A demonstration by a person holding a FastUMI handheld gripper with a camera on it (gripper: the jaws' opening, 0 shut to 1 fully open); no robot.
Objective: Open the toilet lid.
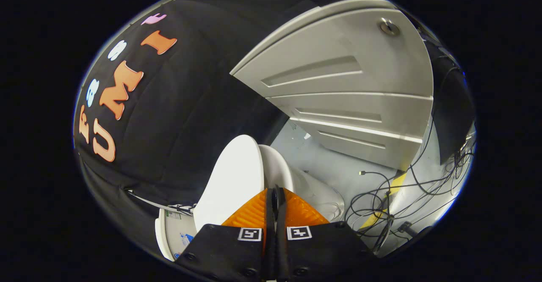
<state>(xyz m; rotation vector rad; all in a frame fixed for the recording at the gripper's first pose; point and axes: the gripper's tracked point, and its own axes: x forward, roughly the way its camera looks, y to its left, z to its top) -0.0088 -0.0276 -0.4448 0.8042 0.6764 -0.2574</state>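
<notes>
The white toilet lid (232, 180) stands raised off the bowl, turned up toward the tank (170, 231) that sits behind it. Beside the lid, just beyond my fingers, is the white seat ring (277, 165), and the bowl's outer wall (324, 197) curves away past it. My gripper (274, 192) is shut, its two fingers pressed flat together with only a thin dark line between them. The tips sit right at the lid's free edge, where lid and seat part. I cannot tell whether they touch the lid.
A grey panelled door (347, 87) with a round knob (389, 28) stands beyond the toilet. Several black cables (394, 197) and a strip of yellow tape (396, 184) lie on the pale floor (338, 167) beside the bowl. Black cloth wall (186, 104) hangs behind the tank.
</notes>
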